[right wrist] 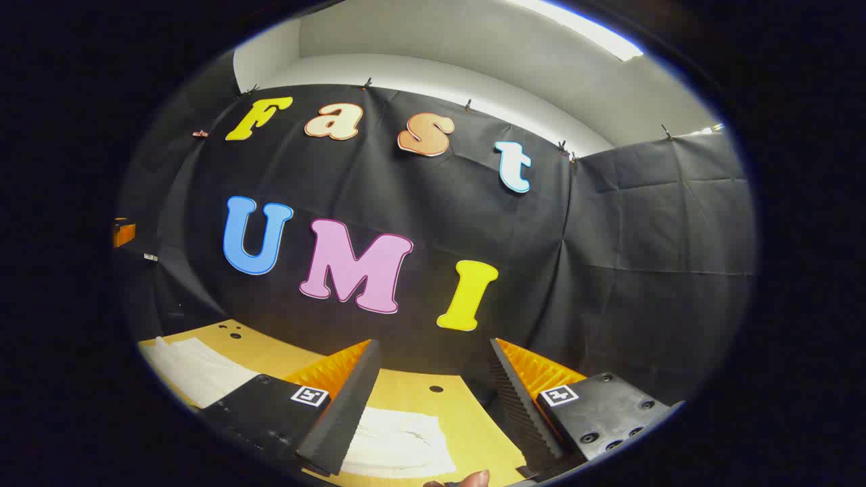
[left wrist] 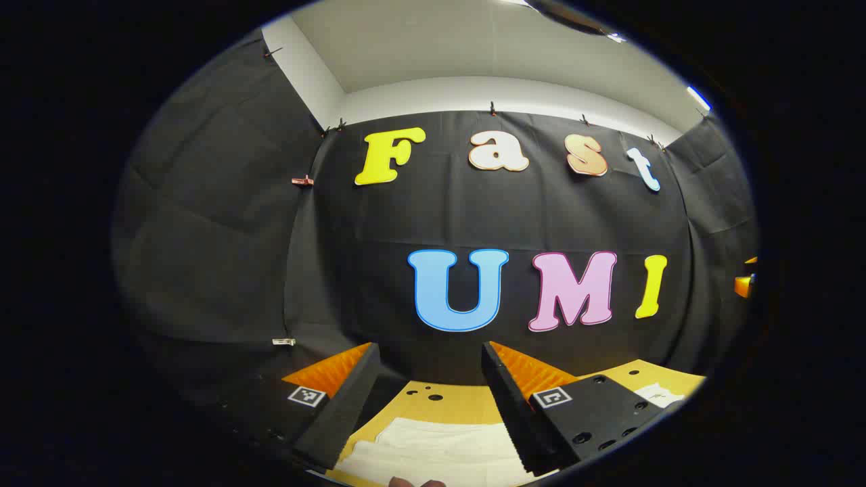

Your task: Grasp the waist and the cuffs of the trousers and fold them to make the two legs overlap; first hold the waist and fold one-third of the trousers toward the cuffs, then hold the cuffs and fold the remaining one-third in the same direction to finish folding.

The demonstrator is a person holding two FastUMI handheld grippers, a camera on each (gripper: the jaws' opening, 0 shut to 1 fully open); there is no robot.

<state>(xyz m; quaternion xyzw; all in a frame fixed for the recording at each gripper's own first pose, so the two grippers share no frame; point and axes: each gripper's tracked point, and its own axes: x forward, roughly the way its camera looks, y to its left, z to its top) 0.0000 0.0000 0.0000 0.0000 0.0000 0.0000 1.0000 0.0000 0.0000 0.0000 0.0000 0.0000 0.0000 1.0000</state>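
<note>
White trousers (left wrist: 440,450) lie flat on a yellow-brown table (left wrist: 453,402) in the left gripper view, low between my fingers. My left gripper (left wrist: 426,412) is open above them and holds nothing. In the right gripper view one white end of the trousers (right wrist: 396,443) lies between my fingers and another stretch of the trousers (right wrist: 193,368) runs off to the left. My right gripper (right wrist: 433,412) is open over the table (right wrist: 433,399), nothing between its fingers. A fingertip (right wrist: 473,479) shows at the bottom edge.
The black cloth wall (left wrist: 379,223) rises just behind the table's far edge. Small holes (left wrist: 426,392) dot the tabletop near that edge. An orange part (left wrist: 744,284) sticks out at the far right of the left gripper view.
</note>
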